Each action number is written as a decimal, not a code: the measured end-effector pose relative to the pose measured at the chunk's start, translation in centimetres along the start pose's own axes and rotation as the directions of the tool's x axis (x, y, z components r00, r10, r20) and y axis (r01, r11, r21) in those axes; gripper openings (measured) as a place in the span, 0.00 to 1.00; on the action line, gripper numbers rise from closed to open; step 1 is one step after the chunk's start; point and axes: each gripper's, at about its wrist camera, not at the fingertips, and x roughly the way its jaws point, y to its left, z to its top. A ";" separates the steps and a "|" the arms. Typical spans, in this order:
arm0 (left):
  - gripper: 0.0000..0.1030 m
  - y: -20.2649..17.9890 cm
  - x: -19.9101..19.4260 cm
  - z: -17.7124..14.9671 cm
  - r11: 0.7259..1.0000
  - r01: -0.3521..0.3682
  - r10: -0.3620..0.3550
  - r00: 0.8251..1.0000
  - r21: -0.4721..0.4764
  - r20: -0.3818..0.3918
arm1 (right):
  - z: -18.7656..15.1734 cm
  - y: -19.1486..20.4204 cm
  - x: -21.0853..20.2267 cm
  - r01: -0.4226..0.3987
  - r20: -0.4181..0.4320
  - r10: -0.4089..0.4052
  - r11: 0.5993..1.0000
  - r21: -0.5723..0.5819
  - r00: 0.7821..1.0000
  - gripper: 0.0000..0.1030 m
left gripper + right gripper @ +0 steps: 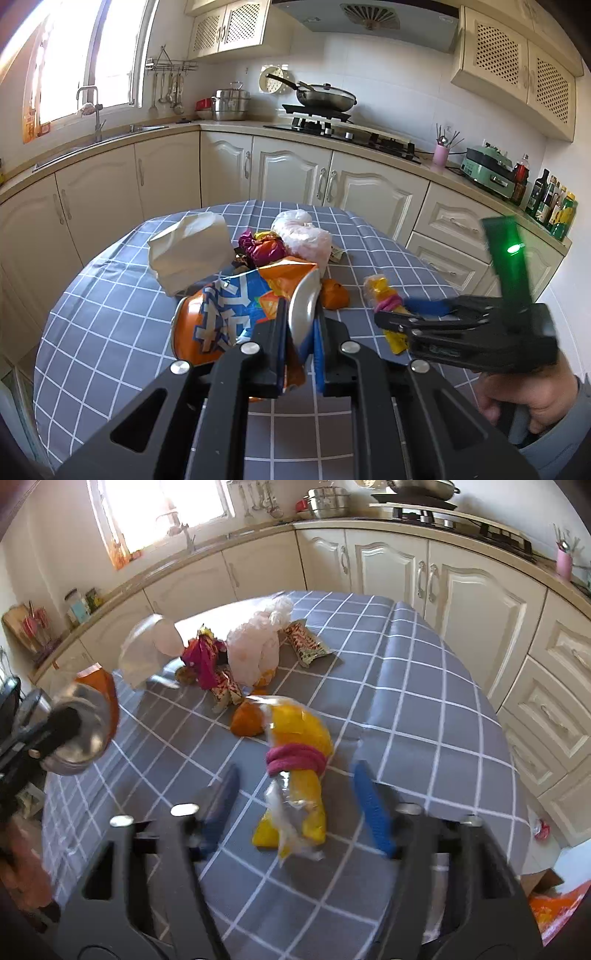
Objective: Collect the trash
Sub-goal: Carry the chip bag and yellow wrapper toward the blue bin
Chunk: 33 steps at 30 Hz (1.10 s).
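Note:
My left gripper (301,328) is shut on an orange and blue snack bag (229,317) with a silver inside and holds it above the table. It also shows at the left of the right wrist view (85,731). My right gripper (295,775) is open, its blue pads either side of a yellow wrapper bundle (295,775) bound with a pink band, which lies on the grey checked tablecloth (424,738). The right gripper also shows in the left wrist view (399,314). More trash lies further back: a white paper bag (188,251), a magenta wrapper (258,247), a white plastic bag (255,646), an orange peel (247,720).
Cream kitchen cabinets (288,173) wrap around behind the table, with a sink (92,140) on the left and a stove with a pan (325,98) at the back. Bottles (554,206) stand on the right counter. A patterned wrapper (306,642) lies at the table's far side.

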 end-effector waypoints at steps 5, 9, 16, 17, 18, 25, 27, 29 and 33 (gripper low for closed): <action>0.11 -0.3 -0.5 0.4 1.000 0.002 -0.002 1.000 0.007 0.011 | -0.2 -0.4 -2.2 -0.032 0.067 0.031 0.999 0.023 0.997 0.29; 0.11 -1.4 -1.0 1.0 0.999 0.019 -0.019 0.999 0.026 0.031 | 0.0 -1.2 -4.5 -0.049 0.113 0.044 0.998 0.043 0.993 0.29; 0.11 -5.0 -1.6 2.5 0.995 0.062 -0.067 0.996 0.081 0.062 | 0.3 -3.8 -9.6 -0.073 0.217 0.052 0.993 0.089 0.975 0.29; 0.11 -5.4 -1.6 2.6 0.994 0.067 -0.073 0.995 0.087 0.064 | 0.4 -4.1 -10.2 -0.076 0.230 0.053 0.992 0.096 0.972 0.29; 0.11 -6.3 -1.7 2.9 0.992 0.079 -0.085 0.994 0.100 0.068 | 0.3 -4.7 -11.2 -0.077 0.249 0.048 0.992 0.105 0.967 0.29; 0.11 -14.3 -0.9 4.2 0.958 0.200 -0.216 0.975 0.203 0.057 | -1.9 -11.4 -17.0 -0.015 0.332 -0.062 0.974 0.224 0.941 0.29; 0.11 -17.0 -0.4 4.3 0.942 0.256 -0.271 0.962 0.218 0.040 | -3.2 -14.0 -18.3 0.011 0.336 -0.107 0.962 0.275 0.936 0.29; 0.11 -19.5 0.2 4.2 0.922 0.316 -0.328 0.945 0.224 0.017 | -4.5 -16.4 -19.4 0.039 0.332 -0.152 0.946 0.322 0.931 0.29; 0.11 -25.5 2.0 3.6 0.870 0.440 -0.441 0.896 0.222 -0.047 | -8.0 -21.5 -21.1 0.100 0.303 -0.246 0.900 0.425 0.921 0.29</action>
